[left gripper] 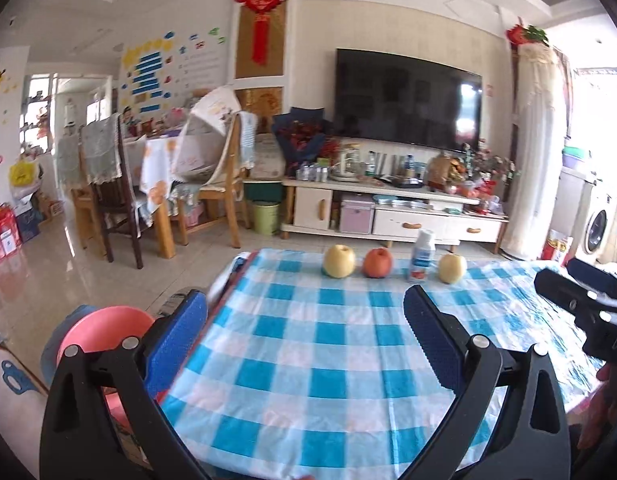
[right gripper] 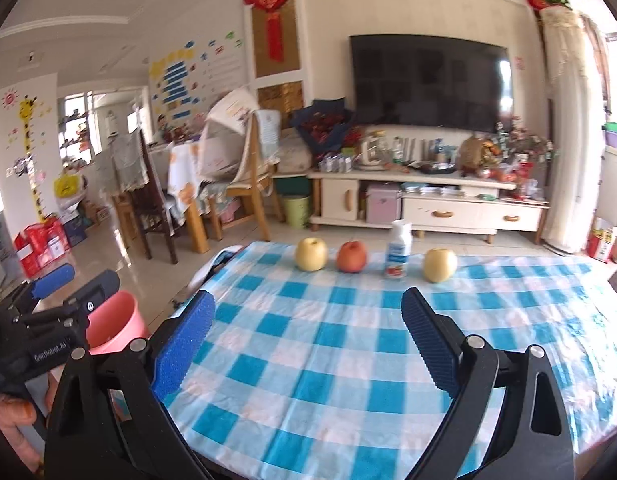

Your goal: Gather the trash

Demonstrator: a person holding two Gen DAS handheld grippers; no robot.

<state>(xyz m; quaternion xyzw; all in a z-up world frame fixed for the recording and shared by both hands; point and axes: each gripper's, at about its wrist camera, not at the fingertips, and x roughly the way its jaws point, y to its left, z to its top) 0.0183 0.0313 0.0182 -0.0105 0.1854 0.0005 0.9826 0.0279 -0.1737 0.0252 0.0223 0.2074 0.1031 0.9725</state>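
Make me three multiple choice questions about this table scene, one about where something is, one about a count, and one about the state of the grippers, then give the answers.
1. Where does the white bottle stand in the row on the checked tablecloth?
A. Left of all the fruit
B. Between the red apple and the yellow apple on the right
C. In the pink bin

2. How many pieces of fruit are on the table?
A. One
B. Three
C. Five

3. How do the left gripper and the right gripper stand?
A. Both open and empty
B. Both shut on an apple
C. One holds the bottle

Answers: 1 B, the bottle stands between those two apples. 2 B, two yellow apples and one red one show. 3 A, each pair of blue fingers stands wide apart with only cloth between.
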